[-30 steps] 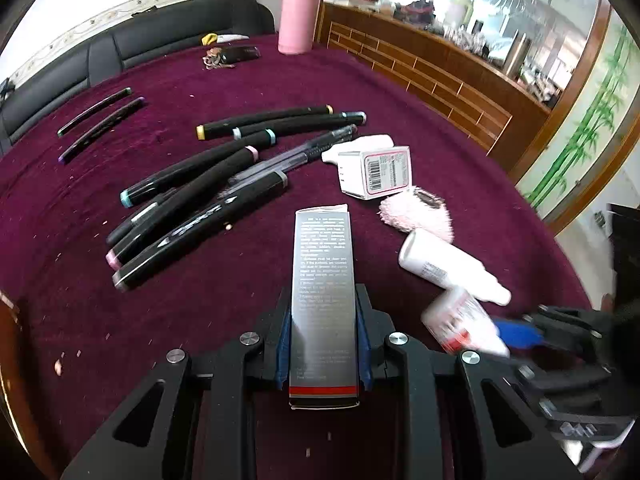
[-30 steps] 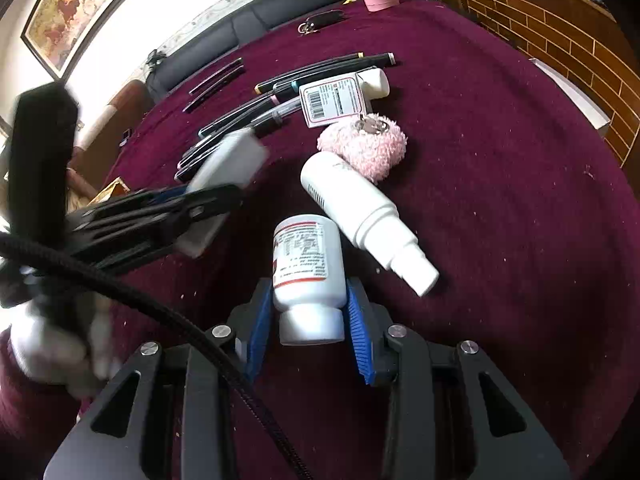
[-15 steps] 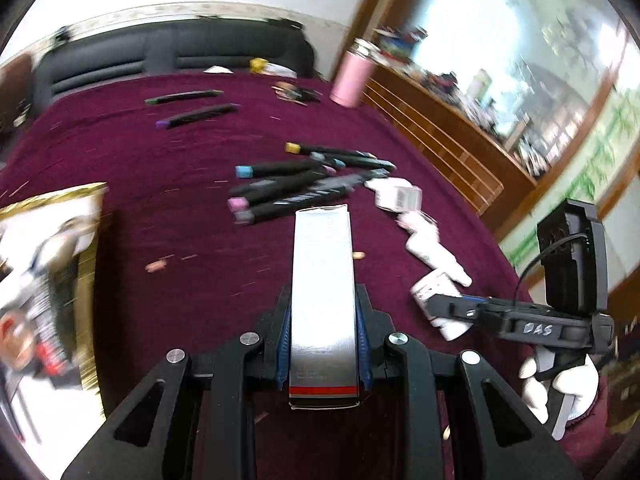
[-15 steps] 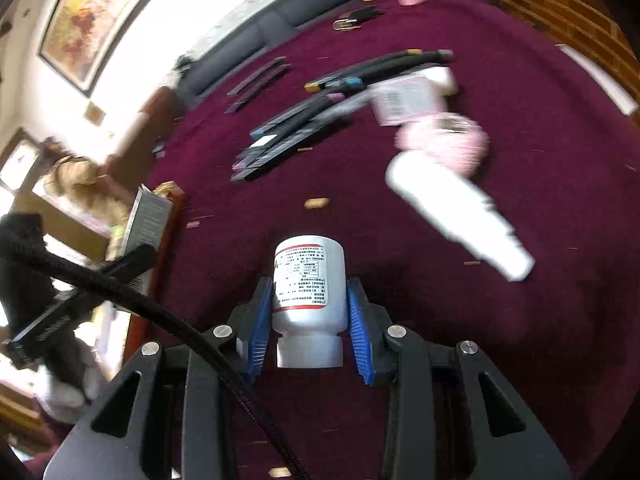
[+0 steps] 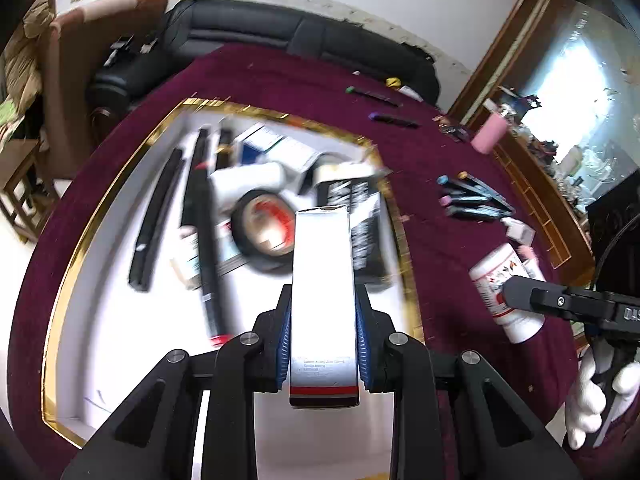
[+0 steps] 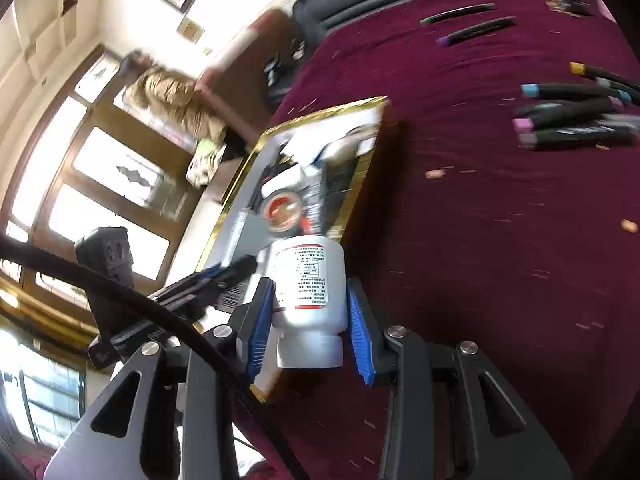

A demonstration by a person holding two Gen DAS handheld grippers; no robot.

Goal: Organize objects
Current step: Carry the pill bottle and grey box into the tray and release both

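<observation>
My left gripper (image 5: 323, 316) is shut on a long silver box (image 5: 322, 280) and holds it above a white tray with a gold rim (image 5: 72, 264). The tray holds black pens, a tape roll (image 5: 262, 236), boxes and a small bottle. My right gripper (image 6: 307, 316) is shut on a white pill bottle (image 6: 306, 280), cap toward the camera, just right of the tray's edge (image 6: 360, 176). The same bottle (image 5: 506, 284) and right gripper show in the left wrist view, right of the tray.
Several markers (image 6: 576, 120) lie on the maroon tablecloth (image 6: 480, 240) to the right, with two thin pens (image 6: 472, 20) farther back. A pink flask (image 5: 488, 138) and a black sofa (image 5: 280, 32) sit at the far edge.
Both grippers have swung left from the markers and loose items over to the tray, each still holding its object. The left one now hangs over the tray.
</observation>
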